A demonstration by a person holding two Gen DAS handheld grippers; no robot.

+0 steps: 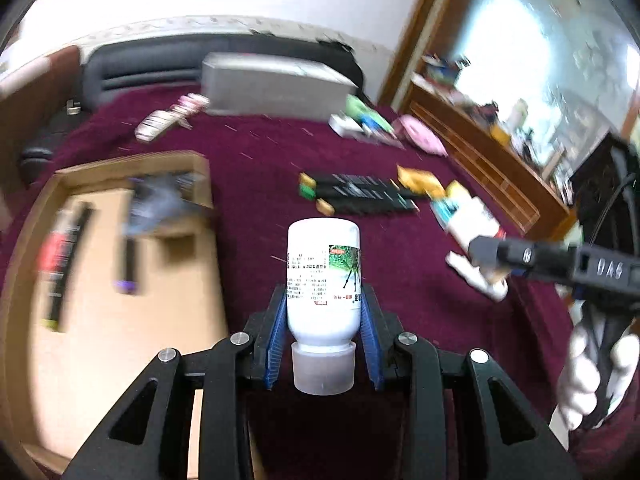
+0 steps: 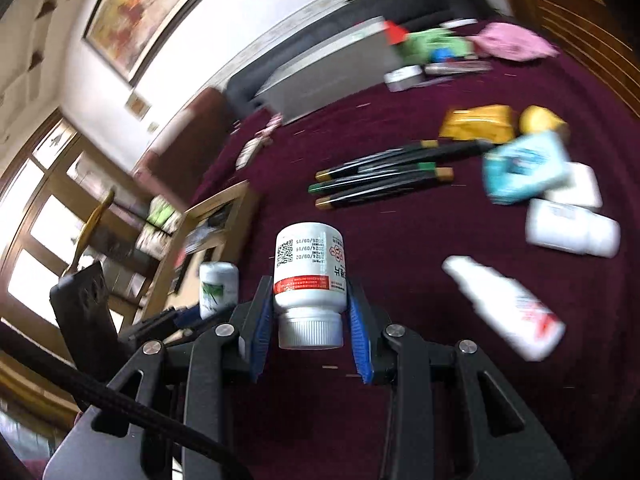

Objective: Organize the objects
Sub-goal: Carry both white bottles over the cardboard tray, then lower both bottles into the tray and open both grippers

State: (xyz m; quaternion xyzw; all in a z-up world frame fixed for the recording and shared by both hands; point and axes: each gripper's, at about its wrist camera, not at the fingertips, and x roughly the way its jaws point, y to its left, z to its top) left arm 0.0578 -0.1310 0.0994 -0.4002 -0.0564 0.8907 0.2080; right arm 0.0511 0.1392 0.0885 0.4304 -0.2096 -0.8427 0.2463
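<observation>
Cardboard box (image 1: 120,240): far left on the maroon cloth (image 1: 260,152), open, dark items inside, blurred.
Left gripper (image 1: 323,316): blue pads clamped on the tall white bottle (image 1: 323,276).
Tall white bottle: held above the cloth, long axis running away along the fingers, grey cap toward the camera, base pointing outward.
Markers (image 1: 360,194): beyond, lying side by side.
Right gripper (image 2: 309,312): pads clamped on the short white bottle (image 2: 309,266).
Short white bottle: held above the cloth, ribbed cap toward the camera, base outward.
</observation>
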